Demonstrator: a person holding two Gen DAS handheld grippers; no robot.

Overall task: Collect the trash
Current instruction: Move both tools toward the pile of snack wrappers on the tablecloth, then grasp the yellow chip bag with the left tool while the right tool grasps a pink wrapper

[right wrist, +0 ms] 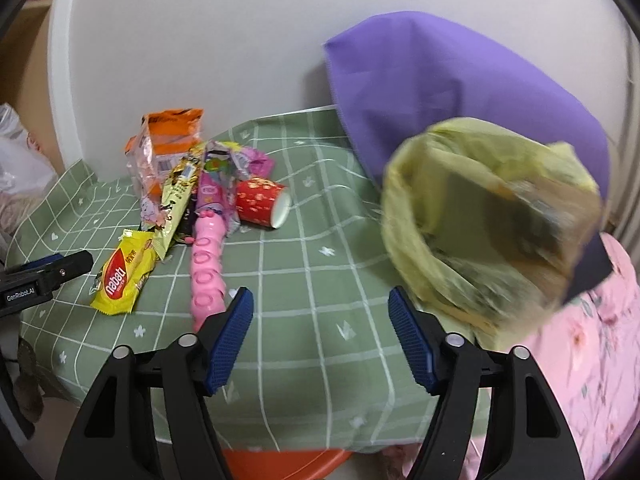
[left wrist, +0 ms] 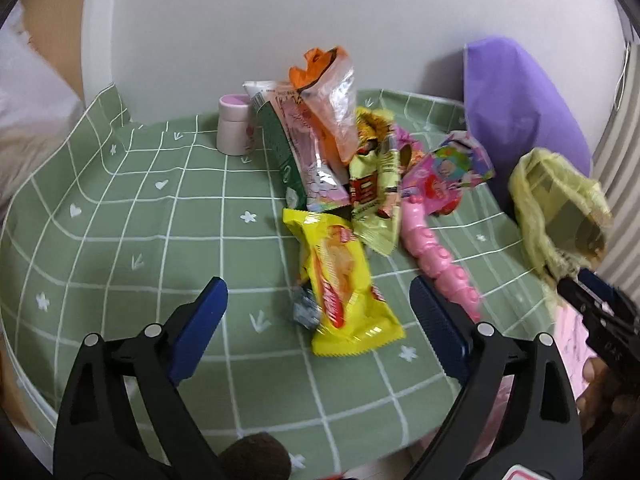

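- The yellow snack wrapper says "nabati" in white letters on a red patch.
- The black tool at the left edge of the right view says "GenRobot.AI" on its side. That is the left gripper seen from the side.
- The other wrappers have writing too, but it is too blurry to read.
- The trash pile lies on a green checked tablecloth: an orange and clear bag, a pink bumpy wrapper, a red paper cup.
- The left gripper's blue jaws stand wide apart with nothing pinched. The yellow wrapper lies on the cloth right between them.
- The right gripper is also spread open, holding nothing, over bare cloth. The pink wrapper is just beside its left jaw.
- Both grippers tip down toward the table.
- A bin with a yellow-green bag is near the right gripper, beside a pink flowery sleeve.
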